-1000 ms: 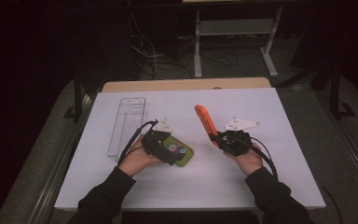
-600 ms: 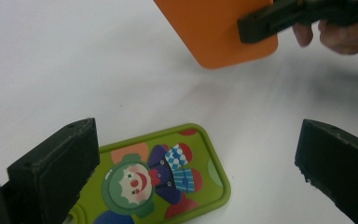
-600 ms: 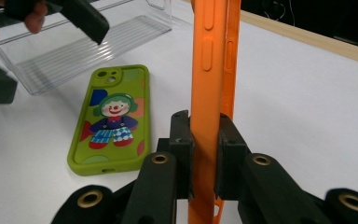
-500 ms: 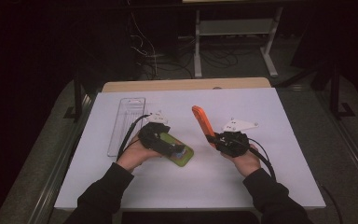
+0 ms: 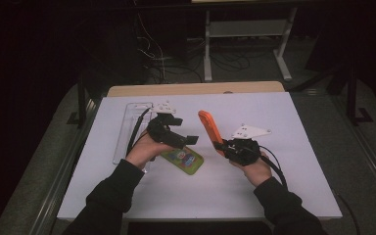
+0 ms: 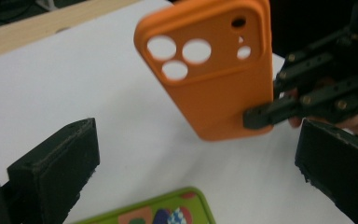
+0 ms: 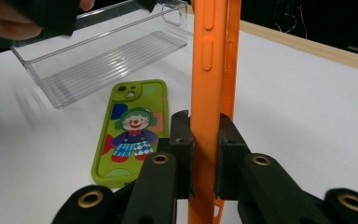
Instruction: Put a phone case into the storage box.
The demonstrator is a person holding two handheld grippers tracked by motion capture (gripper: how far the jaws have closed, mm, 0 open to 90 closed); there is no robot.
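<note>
Two claws: the right claw (image 5: 219, 145) clamps the orange silicone phone case (image 5: 209, 126) (tilted, above the white worktop (image 5: 293, 166)); the left claw (image 5: 188, 140) gapes wide over the green cartoon phone case (image 5: 185, 158).

I'm working in what looks like a lab or test room: my white-topped table (image 5: 274, 196) sits in a dark space, loose cables (image 5: 225, 61) and a metal stand (image 5: 247, 29) behind it
</note>
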